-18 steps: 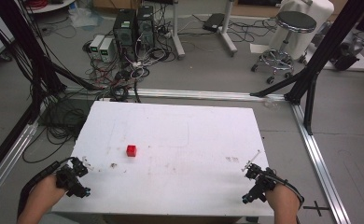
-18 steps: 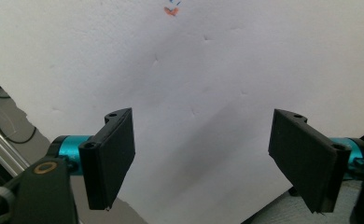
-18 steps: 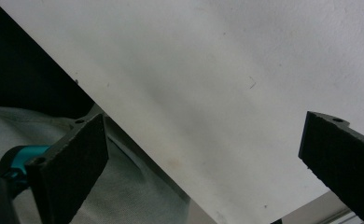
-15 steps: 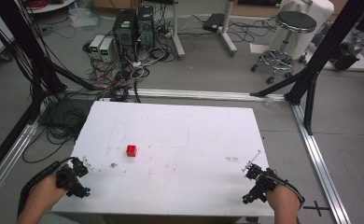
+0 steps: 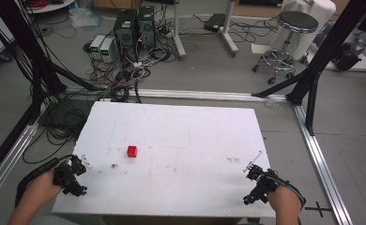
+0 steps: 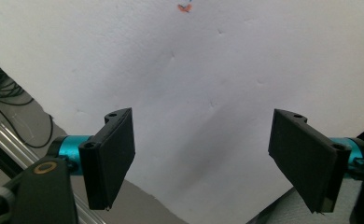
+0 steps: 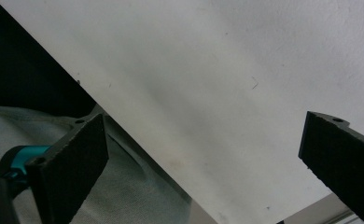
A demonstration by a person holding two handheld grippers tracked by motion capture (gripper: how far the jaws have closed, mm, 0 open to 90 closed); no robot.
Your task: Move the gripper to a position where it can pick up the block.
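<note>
Nothing moved, red cube [image 5: 132,151] on table [image 5: 195,126]

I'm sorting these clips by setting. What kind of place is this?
Probably a lab or workshop: a white table inside a metal frame, computer towers and loose cables on a concrete floor, plus a stool.

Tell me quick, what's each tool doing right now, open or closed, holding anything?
Left tool: open, holding nothing, over the white table.
Right tool: open, holding nothing, at the table's edge.
</note>
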